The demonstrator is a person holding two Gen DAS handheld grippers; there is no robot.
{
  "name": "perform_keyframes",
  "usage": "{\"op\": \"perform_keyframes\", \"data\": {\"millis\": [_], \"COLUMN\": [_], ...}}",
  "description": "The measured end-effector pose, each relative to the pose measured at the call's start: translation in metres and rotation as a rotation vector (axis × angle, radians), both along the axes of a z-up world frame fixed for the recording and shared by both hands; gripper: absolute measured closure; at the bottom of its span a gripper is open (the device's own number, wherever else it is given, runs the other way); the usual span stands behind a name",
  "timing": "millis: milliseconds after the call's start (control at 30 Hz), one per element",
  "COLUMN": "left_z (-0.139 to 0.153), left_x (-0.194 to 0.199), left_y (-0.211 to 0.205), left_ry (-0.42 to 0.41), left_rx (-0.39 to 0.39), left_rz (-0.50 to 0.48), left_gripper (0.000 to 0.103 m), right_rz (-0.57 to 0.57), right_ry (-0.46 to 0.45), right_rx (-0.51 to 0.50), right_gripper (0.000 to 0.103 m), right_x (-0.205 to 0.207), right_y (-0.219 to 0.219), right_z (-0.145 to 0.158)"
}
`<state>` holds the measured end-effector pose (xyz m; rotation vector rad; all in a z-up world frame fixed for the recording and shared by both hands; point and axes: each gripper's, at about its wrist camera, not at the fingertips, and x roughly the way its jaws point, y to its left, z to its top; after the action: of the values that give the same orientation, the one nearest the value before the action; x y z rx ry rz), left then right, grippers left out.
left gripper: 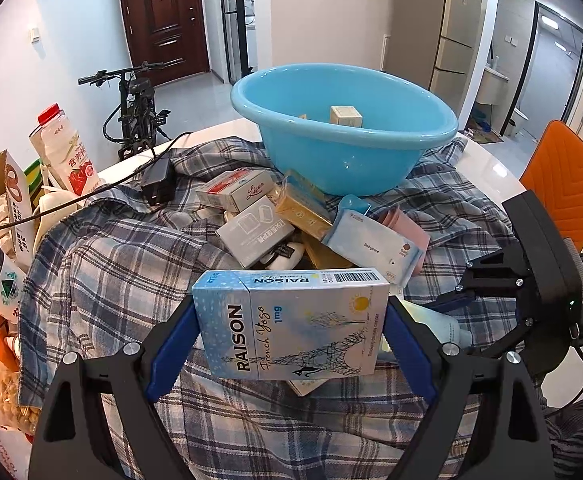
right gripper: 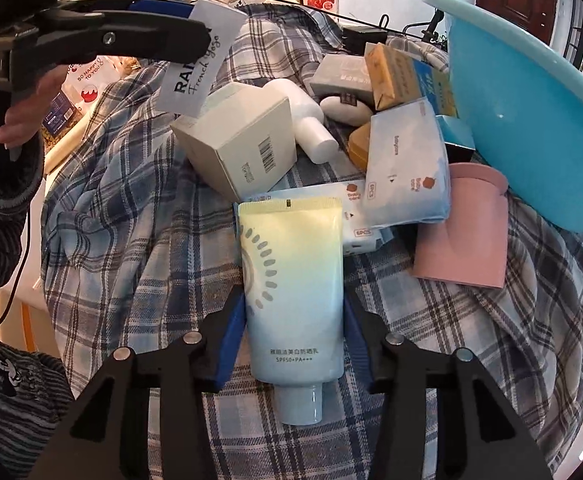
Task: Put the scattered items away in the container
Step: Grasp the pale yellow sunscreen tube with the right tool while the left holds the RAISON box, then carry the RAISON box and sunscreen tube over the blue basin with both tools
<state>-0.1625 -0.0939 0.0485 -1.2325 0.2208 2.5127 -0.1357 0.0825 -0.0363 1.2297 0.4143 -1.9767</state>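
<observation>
From the left wrist view, the left gripper [left gripper: 291, 332] grasps a pale blue carton [left gripper: 291, 322] by its two short ends, held above the plaid cloth [left gripper: 103, 256] that covers the counter. The blue basin [left gripper: 343, 152], the container, sits beyond the heap of boxes [left gripper: 259, 216] with a small box [left gripper: 346, 116] already inside. The likely trouble is the carton's far edge catching the heap or the basin rim on the way over, since the grip is only on the ends and a knock could twist it loose. The gripper tilts steeply downward, the carton lying broadside across it.

From the right wrist view, the right gripper [right gripper: 293, 320] brackets a sunscreen tube [right gripper: 291, 296] lying on the plaid cloth, cap toward the camera; the blue pads [right gripper: 233, 320] sit at the tube's sides, though whether they press it cannot be told. A soft, smooth tube may squirm out or drag the cloth up with it. This gripper also points sharply down. The left gripper appears at upper left, a hand [right gripper: 19, 116] behind it.
</observation>
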Motion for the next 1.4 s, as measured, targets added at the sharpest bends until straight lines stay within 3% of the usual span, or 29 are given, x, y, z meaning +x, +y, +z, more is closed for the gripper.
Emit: {"op": "perform_keyframes", "data": {"millis": [800, 1100, 1167, 1200, 1400], "left_z": [0.007, 0.013, 0.014, 0.015, 0.018], "left_x": [-0.009, -0.013, -0.013, -0.012, -0.012], "left_y": [0.036, 0.051, 0.055, 0.056, 0.062], "left_ry": [0.011, 0.023, 0.026, 0.028, 0.030], "left_rx": [-0.013, -0.003, -0.004, -0.005, -0.010], "left_rz": [-0.068, -0.090, -0.098, -0.102, -0.112], "left_gripper": [0.012, 0.012, 0.012, 0.012, 0.012], "right_rz": [-0.118, -0.155, -0.153, -0.149, -0.144], "right_ry": [0.068, 0.107, 0.106, 0.103, 0.099], "right_rx": [-0.055, -0.076, -0.079, -0.079, -0.091], "right_gripper": [0.060, 0.072, 0.078, 0.087, 0.087], "right_x": [-0.002, -0.004, -0.004, -0.003, -0.002], "right_y": [0.048, 0.064, 0.066, 0.066, 0.070], "right_z": [0.038, 0.052, 0.052, 0.051, 0.047]}}
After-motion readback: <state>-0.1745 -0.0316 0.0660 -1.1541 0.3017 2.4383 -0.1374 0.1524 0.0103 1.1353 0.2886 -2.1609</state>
